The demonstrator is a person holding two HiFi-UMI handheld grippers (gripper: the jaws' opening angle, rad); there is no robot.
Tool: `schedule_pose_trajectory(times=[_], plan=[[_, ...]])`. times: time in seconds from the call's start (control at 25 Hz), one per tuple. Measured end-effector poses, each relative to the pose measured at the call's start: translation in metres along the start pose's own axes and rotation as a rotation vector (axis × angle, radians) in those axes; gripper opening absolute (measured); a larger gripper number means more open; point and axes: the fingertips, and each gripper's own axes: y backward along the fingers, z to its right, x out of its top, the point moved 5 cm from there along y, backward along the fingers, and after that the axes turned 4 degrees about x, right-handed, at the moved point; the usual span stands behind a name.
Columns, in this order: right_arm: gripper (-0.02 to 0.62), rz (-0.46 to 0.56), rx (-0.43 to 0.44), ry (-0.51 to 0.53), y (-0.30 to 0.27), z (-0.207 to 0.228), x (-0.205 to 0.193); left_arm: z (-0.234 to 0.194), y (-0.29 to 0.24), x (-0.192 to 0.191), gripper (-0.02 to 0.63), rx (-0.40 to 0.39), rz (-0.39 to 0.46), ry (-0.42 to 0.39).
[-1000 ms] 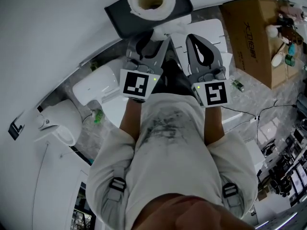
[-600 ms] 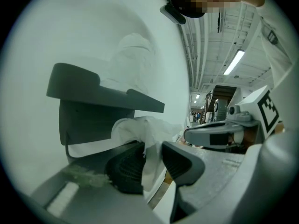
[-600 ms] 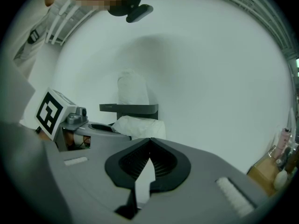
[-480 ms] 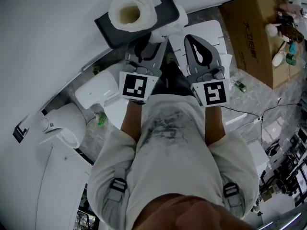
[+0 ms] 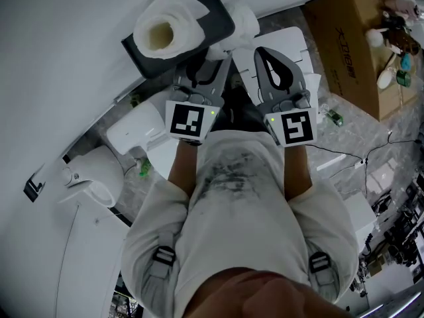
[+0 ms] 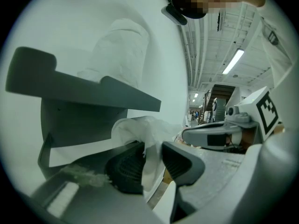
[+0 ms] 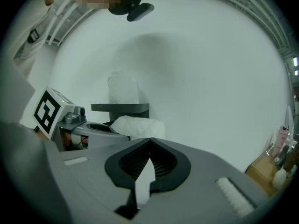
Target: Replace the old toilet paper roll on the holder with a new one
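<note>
Roll (image 5: 161, 33) on holder shelf (image 5: 215, 15); paper (image 6: 140, 129) below shelf; box (image 5: 348, 52) far right.

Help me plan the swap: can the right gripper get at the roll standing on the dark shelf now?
Probably yes. Nothing stands between the right gripper and the roll upright on the shelf; the left gripper, shut on loose paper, sits aside. The right jaws are shut and must open first.

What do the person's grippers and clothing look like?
Both the left gripper and right gripper are grey, with black ribbed pads and a white cube carrying black square markers. A small green light glows beside each cube. The person wears a pale short-sleeved T-shirt with grey buckled straps.
</note>
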Motion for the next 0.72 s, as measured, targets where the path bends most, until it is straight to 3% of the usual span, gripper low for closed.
schedule_pose_trajectory(times=[0.72], plan=[[0.002, 0.008, -0.062, -0.026, 0.009, 0.027, 0.0, 0.019, -0.028, 0.011, 0.126, -0.032, -0.017, -0.008]])
